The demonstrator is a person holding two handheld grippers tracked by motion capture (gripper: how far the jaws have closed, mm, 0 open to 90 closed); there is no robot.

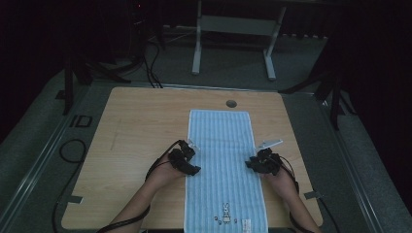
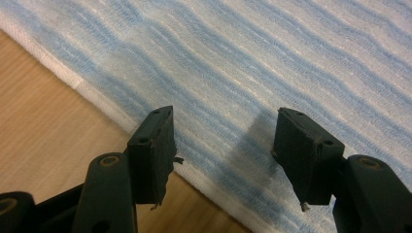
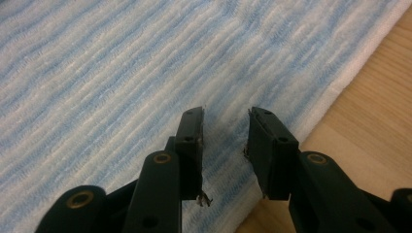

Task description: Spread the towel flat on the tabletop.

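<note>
The striped towel (image 1: 224, 165) lay flat along the table (image 1: 141, 126), both the left gripper (image 1: 186, 158) and right gripper (image 1: 262, 160) with jaws apart at its edges, where a shallow bite might slip.

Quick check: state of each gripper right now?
Left gripper: open, holding nothing, over the towel's edge.
Right gripper: open, holding nothing, over the towel's opposite edge.

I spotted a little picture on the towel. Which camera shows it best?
The high view: the small rabbit picture sits near the towel's near end, tiny but visible. The two gripper views show striped cloth and its edge between open fingers, not that picture.
</note>
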